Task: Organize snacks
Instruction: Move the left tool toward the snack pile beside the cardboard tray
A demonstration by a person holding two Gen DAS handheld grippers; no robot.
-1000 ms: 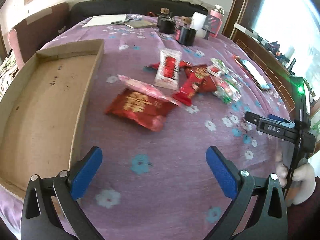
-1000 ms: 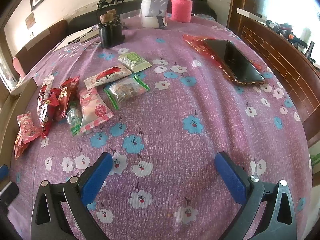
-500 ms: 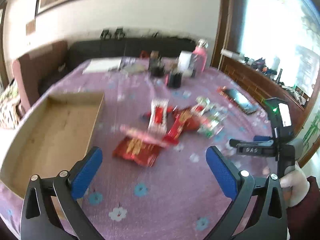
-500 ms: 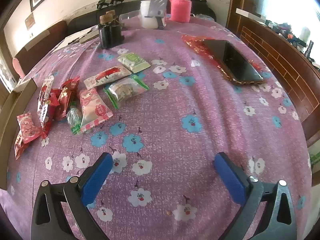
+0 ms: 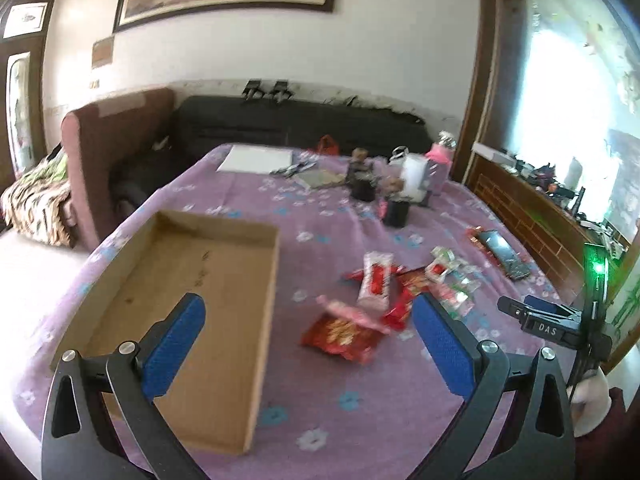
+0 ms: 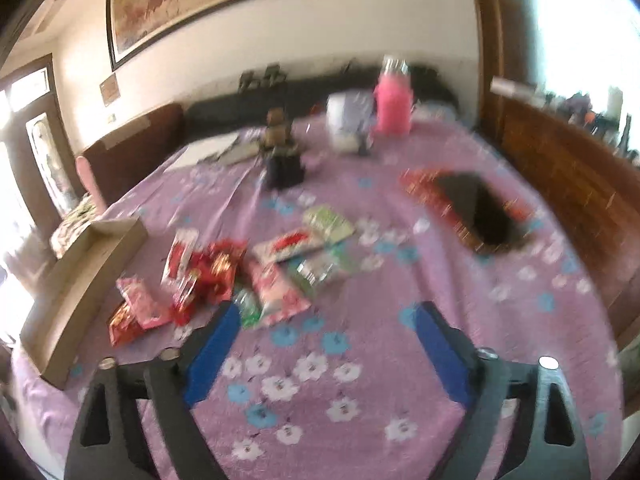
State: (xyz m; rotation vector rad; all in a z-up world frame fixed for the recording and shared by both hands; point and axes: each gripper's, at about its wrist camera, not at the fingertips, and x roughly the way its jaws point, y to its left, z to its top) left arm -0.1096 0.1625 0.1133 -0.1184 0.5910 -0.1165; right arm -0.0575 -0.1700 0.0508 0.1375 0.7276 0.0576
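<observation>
A pile of snack packets lies on the purple flowered tablecloth; it also shows in the right wrist view. A large red packet lies nearest, with a pink one over it and a white-and-red one behind. An empty shallow cardboard tray sits left of them, also in the right wrist view. My left gripper is open and empty, raised above the table's near side. My right gripper is open and empty, raised too; its body shows at the left view's right edge.
A phone on red wrapping lies at the right. A pink bottle, a white cup, dark jars and papers stand at the far end. A dark sofa is behind, a wooden ledge to the right.
Both grippers have lifted and tilted up, so the room walls and painting now show. The table looks farther away. Both stay open and empty; the snacks have not moved.
</observation>
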